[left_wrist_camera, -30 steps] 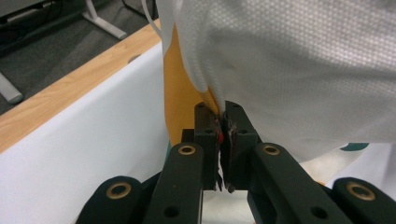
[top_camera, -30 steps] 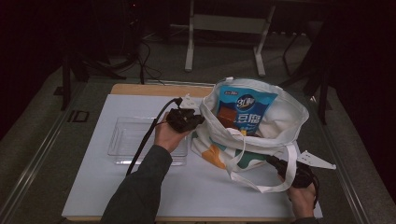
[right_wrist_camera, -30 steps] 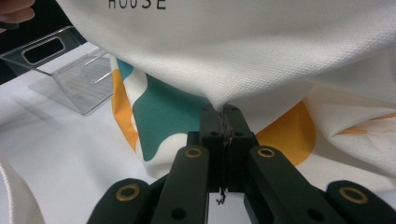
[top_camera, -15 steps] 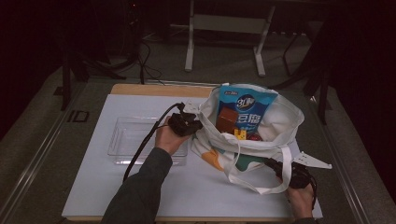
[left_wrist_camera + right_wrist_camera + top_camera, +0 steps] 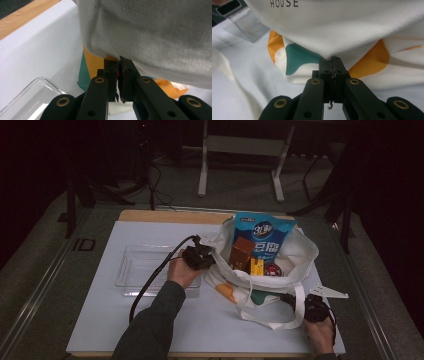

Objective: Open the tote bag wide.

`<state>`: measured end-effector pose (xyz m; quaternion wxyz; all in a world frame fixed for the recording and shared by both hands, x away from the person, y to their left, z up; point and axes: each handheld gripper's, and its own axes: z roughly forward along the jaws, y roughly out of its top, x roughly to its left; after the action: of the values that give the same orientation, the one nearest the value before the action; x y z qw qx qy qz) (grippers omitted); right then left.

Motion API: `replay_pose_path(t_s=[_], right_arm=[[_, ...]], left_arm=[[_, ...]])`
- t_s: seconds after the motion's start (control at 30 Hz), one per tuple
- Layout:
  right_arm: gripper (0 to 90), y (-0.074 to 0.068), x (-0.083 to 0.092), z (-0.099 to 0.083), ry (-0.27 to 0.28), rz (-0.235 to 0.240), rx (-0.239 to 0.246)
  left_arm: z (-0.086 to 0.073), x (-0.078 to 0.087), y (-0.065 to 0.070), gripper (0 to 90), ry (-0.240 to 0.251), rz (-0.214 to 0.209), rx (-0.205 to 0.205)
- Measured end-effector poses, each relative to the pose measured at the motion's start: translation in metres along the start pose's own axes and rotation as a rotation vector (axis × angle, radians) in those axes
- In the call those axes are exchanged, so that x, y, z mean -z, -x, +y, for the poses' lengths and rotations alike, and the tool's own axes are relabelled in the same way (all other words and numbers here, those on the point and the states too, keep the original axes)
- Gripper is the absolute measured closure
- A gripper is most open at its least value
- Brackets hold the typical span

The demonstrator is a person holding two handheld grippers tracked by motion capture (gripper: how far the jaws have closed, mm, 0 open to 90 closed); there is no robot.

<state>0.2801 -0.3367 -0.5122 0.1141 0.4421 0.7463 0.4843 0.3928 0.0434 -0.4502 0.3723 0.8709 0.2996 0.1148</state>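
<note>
The white cloth tote bag (image 5: pixel 280 270) with orange and teal patches sits on the white surface (image 5: pixel 150 320), its mouth spread: left gripper (image 5: pixel 207 257) and right gripper (image 5: pixel 295 301) each pinch its rim. The snack packets inside look untouched; unpacking probably remains.

Your right gripper view reads "HOUSE" in black capitals on the white cloth of the tote bag (image 5: pixel 352 27), along the top edge; any line above that word is cut off. From the high view, the blue snack packet (image 5: pixel 263 237) standing in your bag carries large white characters and a round logo near its top, too small to read. Nothing else is legible.
</note>
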Motion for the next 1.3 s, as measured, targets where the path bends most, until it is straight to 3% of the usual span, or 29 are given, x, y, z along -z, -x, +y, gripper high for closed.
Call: replay_pose_path(t_s=[0.2,0.4,0.53,0.73,0.9,1.07,1.3], right_arm=[[89.4,0.002,-0.008,-0.004,-0.076,-0.011,-0.014],[87.4,0.003,-0.009,-0.003,-0.096,-0.009,-0.031],[75.6,0.005,-0.003,-0.001,-0.114,0.009,-0.031],[69.3,0.012,0.013,0.000,-0.067,0.013,-0.064],[65.5,0.017,0.020,0.003,-0.021,0.011,-0.117],[63.4,0.017,0.020,0.006,0.010,0.011,-0.139],[63.1,0.016,0.018,0.008,0.028,0.001,-0.162]], left_arm=[[-0.004,-0.011,-0.003,85.7,-0.032,-0.025,0.014],[-0.007,-0.013,-0.004,84.1,-0.024,-0.039,0.027],[-0.009,-0.011,-0.003,71.8,-0.035,-0.062,0.018],[-0.014,-0.001,-0.007,63.7,0.001,-0.085,0.042],[-0.016,0.012,-0.007,61.8,0.034,-0.094,0.024],[-0.018,0.026,-0.007,59.5,0.077,-0.055,0.008],[-0.023,0.047,-0.009,58.1,0.152,-0.056,0.009]])
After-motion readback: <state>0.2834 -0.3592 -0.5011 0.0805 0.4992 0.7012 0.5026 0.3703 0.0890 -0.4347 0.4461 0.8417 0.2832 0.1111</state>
